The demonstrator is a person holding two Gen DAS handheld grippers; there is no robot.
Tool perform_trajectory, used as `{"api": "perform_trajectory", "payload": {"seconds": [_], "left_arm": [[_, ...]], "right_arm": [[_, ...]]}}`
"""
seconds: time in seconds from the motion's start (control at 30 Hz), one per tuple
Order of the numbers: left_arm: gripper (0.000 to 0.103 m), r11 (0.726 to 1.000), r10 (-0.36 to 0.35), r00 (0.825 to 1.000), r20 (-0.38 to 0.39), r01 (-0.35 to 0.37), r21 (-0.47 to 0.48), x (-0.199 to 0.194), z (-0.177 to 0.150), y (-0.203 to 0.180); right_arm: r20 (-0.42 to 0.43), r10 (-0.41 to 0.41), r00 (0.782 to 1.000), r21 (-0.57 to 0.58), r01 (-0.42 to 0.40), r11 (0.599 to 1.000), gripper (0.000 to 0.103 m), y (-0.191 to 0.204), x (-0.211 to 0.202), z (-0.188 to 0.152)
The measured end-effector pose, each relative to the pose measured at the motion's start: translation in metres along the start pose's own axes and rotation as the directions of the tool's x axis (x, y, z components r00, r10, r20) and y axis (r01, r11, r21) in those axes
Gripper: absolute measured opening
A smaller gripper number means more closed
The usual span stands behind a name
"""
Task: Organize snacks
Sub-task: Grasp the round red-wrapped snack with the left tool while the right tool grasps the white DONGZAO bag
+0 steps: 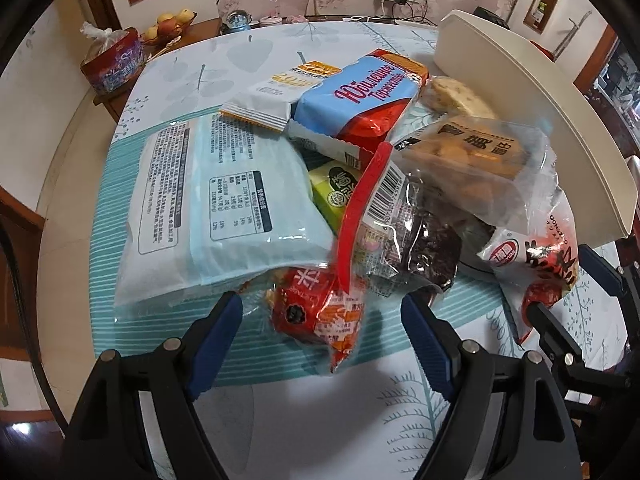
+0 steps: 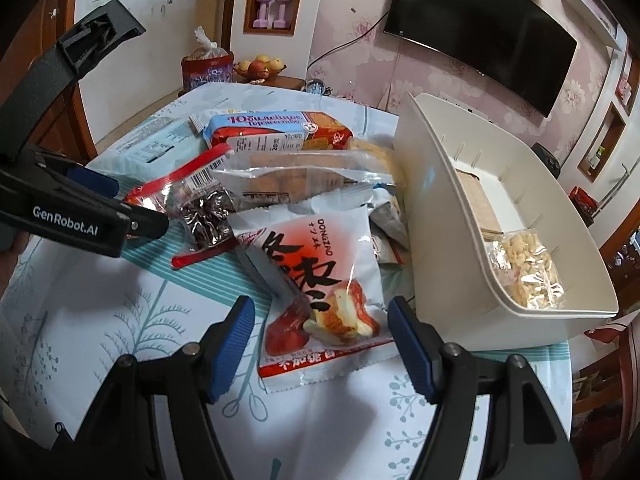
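Note:
A pile of snack packets lies on the table. In the left wrist view my left gripper (image 1: 322,312) is open around a small red-orange packet (image 1: 320,316) at the pile's near edge. A pale blue packet (image 1: 216,204) lies to its left, and a dark dried-fruit bag with a red strip (image 1: 400,220) lies behind it. In the right wrist view my right gripper (image 2: 322,320) is open, its fingers on either side of a white and red Dongzao packet (image 2: 320,280). A white bin (image 2: 452,248) stands to the right and holds a puffed-snack bag (image 2: 528,268) and a brown packet (image 2: 476,200).
A blue and red biscuit pack (image 1: 368,96) and a clear bag of brown biscuits (image 1: 472,156) lie farther back. The left gripper's body (image 2: 80,216) shows at the left of the right wrist view. A fruit bowl (image 2: 260,66) and a wrapped tin (image 2: 206,68) stand beyond the table.

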State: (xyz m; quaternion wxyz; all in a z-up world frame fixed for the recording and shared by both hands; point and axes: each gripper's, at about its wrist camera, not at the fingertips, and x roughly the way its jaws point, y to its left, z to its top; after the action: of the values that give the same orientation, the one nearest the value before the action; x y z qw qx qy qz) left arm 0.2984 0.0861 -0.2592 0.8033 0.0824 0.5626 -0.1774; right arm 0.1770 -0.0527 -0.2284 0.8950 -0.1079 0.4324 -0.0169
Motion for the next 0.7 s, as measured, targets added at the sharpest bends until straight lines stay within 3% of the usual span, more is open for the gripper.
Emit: {"api": "perform_trajectory", "payload": {"seconds": [0.2, 0.43, 0.7], "left_arm": [[0.076, 0.999, -0.027, 1.0, 0.012, 0.026, 0.029, 0.005, 0.002, 0.0], [0.053, 0.997, -0.07, 0.996, 0.045, 0.07, 0.015, 0.004, -0.005, 0.01], [0.05, 0.995, -0.095, 0.994, 0.052, 0.094, 0.016, 0.001, -0.008, 0.012]], "right_arm": [[-0.009, -0.017, 1.0, -0.004, 0.017, 1.0, 0.069, -0.002, 0.007, -0.001], [-0.015, -0.028, 0.999, -0.004, 0.028, 1.0, 0.069, -0.003, 0.014, 0.0], [-0.019, -0.032, 0.999, 0.004, 0.032, 0.999, 0.069, -0.003, 0.02, 0.003]]}}
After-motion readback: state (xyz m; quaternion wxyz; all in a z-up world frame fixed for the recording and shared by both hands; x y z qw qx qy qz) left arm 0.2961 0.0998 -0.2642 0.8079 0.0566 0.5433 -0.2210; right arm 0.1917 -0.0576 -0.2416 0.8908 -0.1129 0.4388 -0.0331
